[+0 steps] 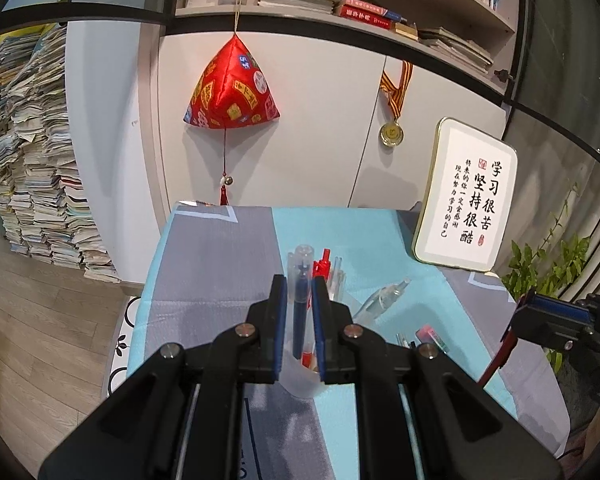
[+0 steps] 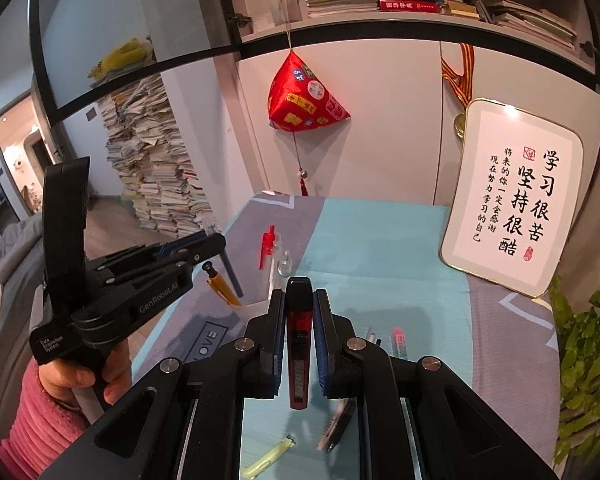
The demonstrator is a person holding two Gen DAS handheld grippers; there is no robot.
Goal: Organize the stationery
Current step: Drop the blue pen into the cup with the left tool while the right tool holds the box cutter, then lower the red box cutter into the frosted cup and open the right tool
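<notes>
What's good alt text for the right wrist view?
The right gripper is shut on a red and black utility knife above a teal and grey tablecloth. To its left, the left gripper grips a translucent pen cup; loose pens lie below.

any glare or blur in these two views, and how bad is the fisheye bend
Right wrist view: a glare spot on the framed calligraphy sign; shelf edges bow strongly; the red utility knife in the right tongs stays sharp. Left wrist view: even light, the clear cup near the lens looks soft.
</notes>
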